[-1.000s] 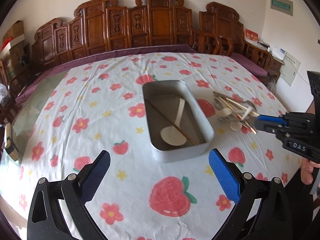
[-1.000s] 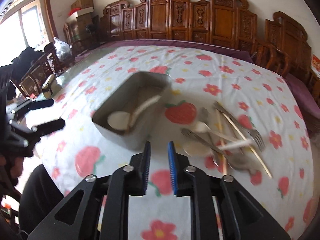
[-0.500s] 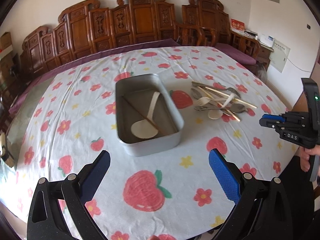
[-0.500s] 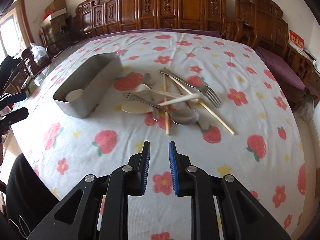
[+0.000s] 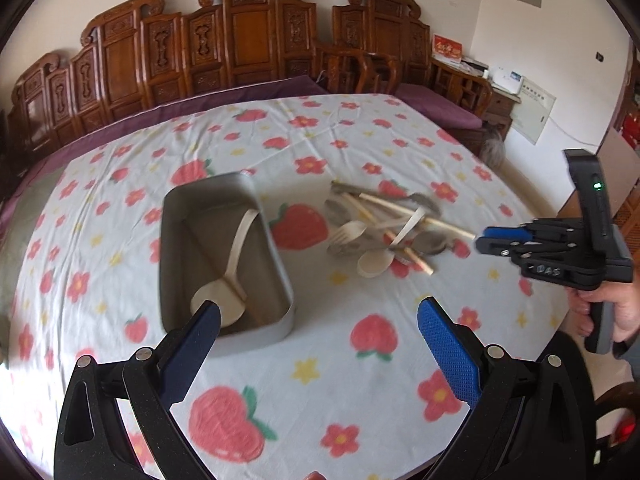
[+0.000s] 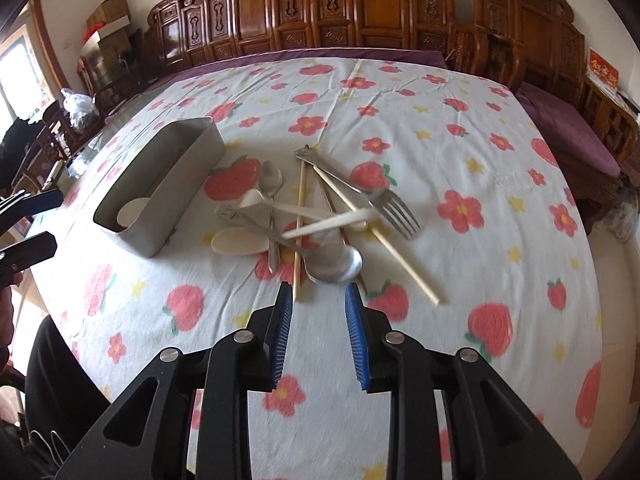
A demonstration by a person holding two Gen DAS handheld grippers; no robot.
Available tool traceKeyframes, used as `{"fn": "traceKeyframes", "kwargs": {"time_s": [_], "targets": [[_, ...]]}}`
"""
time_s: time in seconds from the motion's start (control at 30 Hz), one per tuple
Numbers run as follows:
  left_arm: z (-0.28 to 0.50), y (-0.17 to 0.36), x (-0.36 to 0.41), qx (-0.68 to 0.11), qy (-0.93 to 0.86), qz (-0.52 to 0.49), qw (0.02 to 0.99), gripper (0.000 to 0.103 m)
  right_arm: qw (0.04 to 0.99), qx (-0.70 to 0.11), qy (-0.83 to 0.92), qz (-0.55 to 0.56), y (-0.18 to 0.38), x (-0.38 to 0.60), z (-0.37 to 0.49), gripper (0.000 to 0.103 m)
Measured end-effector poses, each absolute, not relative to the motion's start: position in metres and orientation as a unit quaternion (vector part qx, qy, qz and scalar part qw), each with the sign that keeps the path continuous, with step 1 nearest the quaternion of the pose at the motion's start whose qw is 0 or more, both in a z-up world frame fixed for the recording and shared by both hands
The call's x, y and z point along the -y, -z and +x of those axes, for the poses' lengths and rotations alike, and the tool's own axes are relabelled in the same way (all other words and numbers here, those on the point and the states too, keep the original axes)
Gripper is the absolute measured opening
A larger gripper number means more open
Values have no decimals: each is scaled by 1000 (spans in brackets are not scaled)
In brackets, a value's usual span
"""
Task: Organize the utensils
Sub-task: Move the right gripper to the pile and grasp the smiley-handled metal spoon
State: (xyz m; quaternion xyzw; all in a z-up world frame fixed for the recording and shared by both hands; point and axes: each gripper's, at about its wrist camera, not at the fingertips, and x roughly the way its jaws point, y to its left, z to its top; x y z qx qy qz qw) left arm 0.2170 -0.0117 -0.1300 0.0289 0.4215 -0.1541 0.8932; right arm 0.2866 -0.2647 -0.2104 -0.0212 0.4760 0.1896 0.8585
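Right hand-held gripper: jaws narrowly apart, just been opening, nothing between them; hovers over near table edge, just short of utensil pile. Pile near table middle: metal fork, metal spoon, wooden spoons, chopsticks crossed over one another. Left hand-held gripper: jaws wide, empty, above near end of metal tray. Tray left of pile, holds pale spoon. Flowered tablecloth covers table.
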Motion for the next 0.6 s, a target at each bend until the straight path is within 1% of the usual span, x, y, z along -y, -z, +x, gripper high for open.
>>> {"fn": "traceKeyframes", "kwargs": {"time_s": [0.13,0.43,0.6], "targets": [[233,127,18,-426,162,20,890,95,848,-485,-210,-32,214,257,305,29],[257,138,23,-440,171,18,881,95,812,-523,-247,-76,254,230,343,29],[265,143,26,-447,181,17,876,95,802,-531,-257,-96,265,220,356,29]]}}
